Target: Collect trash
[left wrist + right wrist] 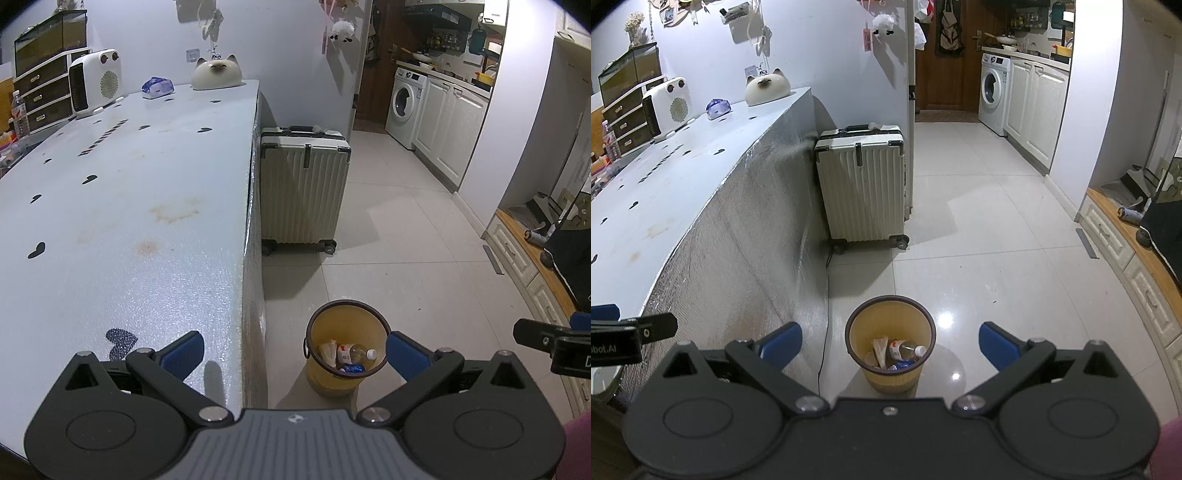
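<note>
Both grippers, left (293, 350) and right (890, 341), hover above bin (892, 345), fingers wide, empty.

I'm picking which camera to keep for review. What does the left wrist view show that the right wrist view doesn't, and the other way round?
Only the left wrist view shows the table top from above up close, with its brownish stains and the glittery heart sticker.

Only the right wrist view shows the table's silvery side panel and the black cable running down beside it.

Both show the yellow bin on the floor holding a plastic bottle and wrappers, the white suitcase, and the washing machine. Both grippers' fingers are open and empty.
</note>
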`<act>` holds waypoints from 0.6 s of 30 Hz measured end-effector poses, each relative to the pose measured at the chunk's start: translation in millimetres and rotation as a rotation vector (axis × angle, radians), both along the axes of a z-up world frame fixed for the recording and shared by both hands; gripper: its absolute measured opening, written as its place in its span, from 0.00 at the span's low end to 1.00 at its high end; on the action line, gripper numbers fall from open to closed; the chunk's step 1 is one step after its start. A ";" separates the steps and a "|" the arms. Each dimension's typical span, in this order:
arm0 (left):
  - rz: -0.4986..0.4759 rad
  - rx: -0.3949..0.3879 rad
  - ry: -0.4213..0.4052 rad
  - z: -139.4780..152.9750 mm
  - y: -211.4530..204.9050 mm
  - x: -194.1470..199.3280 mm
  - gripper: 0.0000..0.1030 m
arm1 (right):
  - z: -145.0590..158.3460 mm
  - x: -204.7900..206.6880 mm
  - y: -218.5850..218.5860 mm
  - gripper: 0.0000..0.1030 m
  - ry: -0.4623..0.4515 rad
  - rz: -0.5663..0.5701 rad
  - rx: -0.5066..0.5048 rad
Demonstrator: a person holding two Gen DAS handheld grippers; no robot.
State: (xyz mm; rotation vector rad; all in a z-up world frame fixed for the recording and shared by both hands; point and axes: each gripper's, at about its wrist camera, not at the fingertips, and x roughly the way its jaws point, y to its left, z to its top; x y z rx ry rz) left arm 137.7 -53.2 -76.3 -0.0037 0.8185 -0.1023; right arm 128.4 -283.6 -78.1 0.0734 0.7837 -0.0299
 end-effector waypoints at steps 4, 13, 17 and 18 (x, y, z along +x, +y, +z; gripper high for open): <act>0.000 -0.001 0.000 -0.1 -0.2 -0.2 1.00 | -0.1 0.3 -0.2 1.00 0.000 0.000 0.000; 0.000 -0.001 0.002 0.8 1.1 0.7 1.00 | -1.5 0.9 -1.0 1.00 0.003 -0.001 0.003; 0.000 -0.002 0.002 0.8 1.4 0.8 1.00 | -3.0 0.6 -0.7 1.00 0.005 -0.001 0.005; 0.000 -0.002 0.002 1.0 1.8 1.0 1.00 | -3.1 0.2 -0.7 1.00 0.005 -0.001 0.005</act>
